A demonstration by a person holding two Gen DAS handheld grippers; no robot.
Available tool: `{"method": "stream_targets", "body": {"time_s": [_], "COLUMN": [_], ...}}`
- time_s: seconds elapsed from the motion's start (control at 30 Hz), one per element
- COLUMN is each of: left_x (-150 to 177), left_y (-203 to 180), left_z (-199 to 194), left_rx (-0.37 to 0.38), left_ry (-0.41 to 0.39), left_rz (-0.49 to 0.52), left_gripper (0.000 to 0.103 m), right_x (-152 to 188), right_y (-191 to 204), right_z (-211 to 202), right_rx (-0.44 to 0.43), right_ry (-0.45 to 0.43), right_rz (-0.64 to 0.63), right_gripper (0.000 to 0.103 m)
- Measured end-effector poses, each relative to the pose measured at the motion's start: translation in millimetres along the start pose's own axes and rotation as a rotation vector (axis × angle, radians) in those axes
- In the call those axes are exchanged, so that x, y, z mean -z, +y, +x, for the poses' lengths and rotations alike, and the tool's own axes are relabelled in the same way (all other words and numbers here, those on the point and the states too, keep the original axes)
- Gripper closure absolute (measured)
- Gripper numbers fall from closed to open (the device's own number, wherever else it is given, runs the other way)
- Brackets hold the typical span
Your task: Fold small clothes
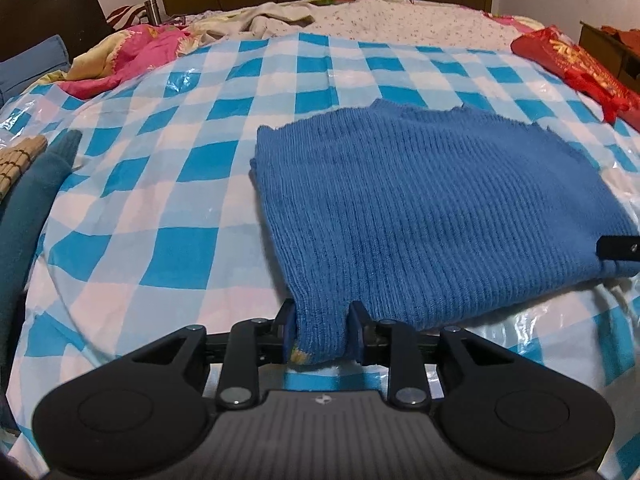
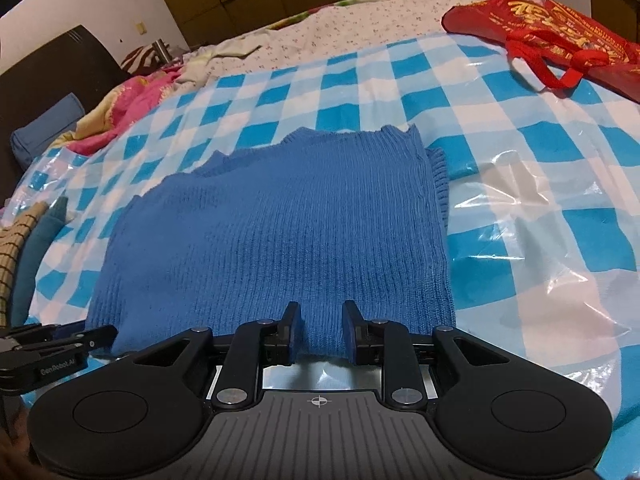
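At the near edge of the bed, the left hand-held gripper has a bunched corner of the blue knit sweater between its narrow-set jaws. The right hand-held gripper straddles the sweater's near hem further along, its jaws narrow with the knit between them. Whether the pads of either still pinch the fabric is hard to judge.

The sweater lies folded flat on the blue-and-white checked plastic sheet in the middle of the bed. The step looks like setting the fold down. To do it well, both corners should drop level and together, so the hem lands straight, then both grippers should back straight off without dragging the knit.

The sleeves are hidden under the fold. A red bag at the bed's far right corner is cut off.
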State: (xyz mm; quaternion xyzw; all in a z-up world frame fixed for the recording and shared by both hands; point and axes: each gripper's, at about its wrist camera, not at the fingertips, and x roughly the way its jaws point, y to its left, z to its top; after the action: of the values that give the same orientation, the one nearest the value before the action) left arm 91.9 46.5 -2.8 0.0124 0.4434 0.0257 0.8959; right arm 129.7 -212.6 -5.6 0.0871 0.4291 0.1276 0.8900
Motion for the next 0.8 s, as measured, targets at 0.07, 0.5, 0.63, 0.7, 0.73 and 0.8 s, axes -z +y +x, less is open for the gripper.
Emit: {"method": "stream_targets", "body": {"time_s": [0.07,0.5,0.63,0.7,0.73,0.8], "left_x": [0,-4,-2,-1,0,1], "left_y": [0,-12,-16,-16,-16,-16], "left_z": [-3,-3,-3,-2,-2,-1], "left_rx": [-0.001,-0.028,-0.038,-0.046,-0.049,-0.057], "left_ry": [-0.011,-0.021,-0.023,-0.019,-0.016,-0.011], "left_rz": [-0.002,0.021,0.037,0.042,0.045,0.05], "left_gripper": [0.064,0.063,0.061,0.061,0.061,0.061], "right_x": [1,10,11,11,12,13], "right_y": [2,-2,-6,-7,-7,-8], "right_z": [-3,-12,-14,-15,-16,-17], "right_rx": [0.018,0.096,0.108,0.12,0.123,0.125], "right_ry": [-0.011,-0.054,-0.06,-0.064,-0.066,-0.068], "right_rz": [-0.015,-0.063,-0.062,-0.069,-0.072,-0.073], "right_gripper": [0.079,0.077,0.077,0.077,0.077,0.077]}}
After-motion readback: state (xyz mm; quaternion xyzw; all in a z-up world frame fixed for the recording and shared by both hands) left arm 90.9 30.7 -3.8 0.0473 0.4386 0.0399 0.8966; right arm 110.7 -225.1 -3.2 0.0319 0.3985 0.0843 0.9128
